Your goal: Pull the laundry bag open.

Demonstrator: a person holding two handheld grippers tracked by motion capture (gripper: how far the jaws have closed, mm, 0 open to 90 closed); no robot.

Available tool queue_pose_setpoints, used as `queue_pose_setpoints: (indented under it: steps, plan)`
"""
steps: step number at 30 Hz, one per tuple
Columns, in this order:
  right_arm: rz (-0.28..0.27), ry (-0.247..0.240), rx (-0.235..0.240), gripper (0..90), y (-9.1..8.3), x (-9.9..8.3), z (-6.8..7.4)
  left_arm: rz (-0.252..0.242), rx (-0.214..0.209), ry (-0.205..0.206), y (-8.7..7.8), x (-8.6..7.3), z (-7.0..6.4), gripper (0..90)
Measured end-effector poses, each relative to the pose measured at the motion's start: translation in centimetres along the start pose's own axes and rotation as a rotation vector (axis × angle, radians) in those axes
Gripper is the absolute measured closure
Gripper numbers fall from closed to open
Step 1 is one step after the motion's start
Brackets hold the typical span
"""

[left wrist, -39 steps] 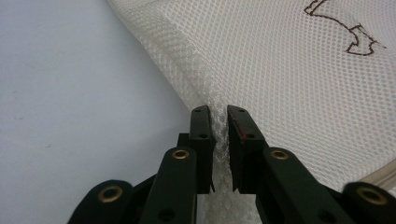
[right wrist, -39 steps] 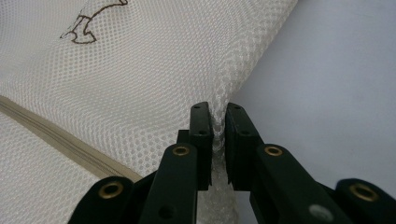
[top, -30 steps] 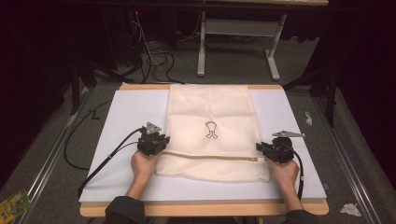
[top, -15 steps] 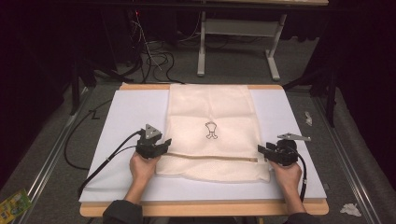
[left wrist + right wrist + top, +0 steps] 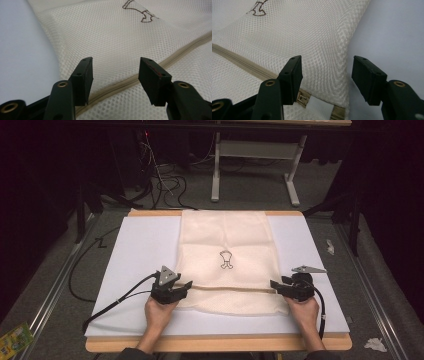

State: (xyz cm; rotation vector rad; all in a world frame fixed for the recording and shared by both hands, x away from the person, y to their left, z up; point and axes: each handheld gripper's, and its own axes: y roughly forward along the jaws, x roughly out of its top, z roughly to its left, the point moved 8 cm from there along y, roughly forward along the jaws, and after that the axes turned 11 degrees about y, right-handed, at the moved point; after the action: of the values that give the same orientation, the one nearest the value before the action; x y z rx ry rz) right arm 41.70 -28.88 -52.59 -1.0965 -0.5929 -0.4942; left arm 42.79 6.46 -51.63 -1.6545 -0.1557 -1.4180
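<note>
Cream mesh laundry bag lies flat on the white foam board covering the table, long axis running away from the person. All positions below are relative to the beige zipper band crossing the bag near its front edge.

- Left gripper: at the zipper's left end, at the bag's left edge. Released, jaws spread. In the left gripper view they straddle the zipper, nothing between them but mesh lying below.
- Right gripper: at the zipper's right end, at the bag's right edge. Also released. In the right gripper view the jaws straddle the bag's side edge, with the zipper's end and a white fabric tab just beside the near jaw.

Judgement: both grippers are placed symmetrically at the zipper ends, probably so both sides can be pinched at once and the bag lifted or folded evenly along that line. No grasp yet.

Materials: fine honeycomb mesh, soft, thin, slightly puffed at the edges; likely to slip or bunch if only one layer is caught. Zipper band is denser woven tape, the better pinch point. Small dark outline print beyond the zipper, mid-bag. Board is smooth and matte.
</note>
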Motion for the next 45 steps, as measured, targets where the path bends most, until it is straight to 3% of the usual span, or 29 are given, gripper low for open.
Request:
queue_pose_setpoints:
  steps: [7, 9, 10, 16, 19, 21, 23, 26, 32, 37, 45]
  plan:
    - [0.017, 0.004, 0.002, 41.0, 0.8, -0.2, 0.7, -0.005, -0.044, -0.019, 0.5, -0.1, -1.0, 44.4]
    - [0.028, -0.012, -0.006, 42.7, 1.0, -0.1, 1.1, 0.006, -0.043, 0.002, 0.6, -0.1, -1.4, 43.2]
    - [0.034, -0.023, -0.012, 44.7, 1.1, -0.1, 1.2, 0.013, -0.052, 0.032, 0.8, 0.2, -2.0, 43.3]
    - [0.047, -0.112, -0.082, 61.5, 1.1, -0.3, 1.4, 0.009, -0.087, 0.038, 1.7, 1.2, -3.6, 42.4]
    - [0.052, -0.12, -0.082, 69.4, 1.0, -0.3, 1.3, 0.017, -0.091, 0.05, 1.9, 1.4, -4.0, 42.2]
    - [0.055, -0.137, -0.063, 82.2, 1.0, -0.3, 1.5, 0.014, -0.104, 0.058, 2.1, 1.9, -4.5, 42.2]
    - [0.058, -0.145, -0.074, 84.1, 1.0, -0.4, 1.5, 0.016, -0.107, 0.062, 2.2, 2.1, -4.6, 42.3]
    - [0.056, -0.118, -0.024, 87.0, 0.9, -0.2, 1.2, 0.021, -0.117, 0.037, 2.6, 2.5, -4.5, 42.6]
    - [0.025, -0.1, 0.037, 87.4, 0.2, 0.2, 1.3, 0.032, -0.119, 0.05, 3.1, 3.1, -5.1, 42.9]
    - [0.013, -0.082, 0.069, 87.3, -0.2, 0.3, 1.3, 0.025, -0.141, 0.037, 3.4, 3.7, -5.6, 42.1]
    - [-0.009, -0.078, 0.105, 87.4, -1.0, 0.4, 1.7, 0.032, -0.181, 0.059, 4.2, 5.4, -7.5, 42.7]
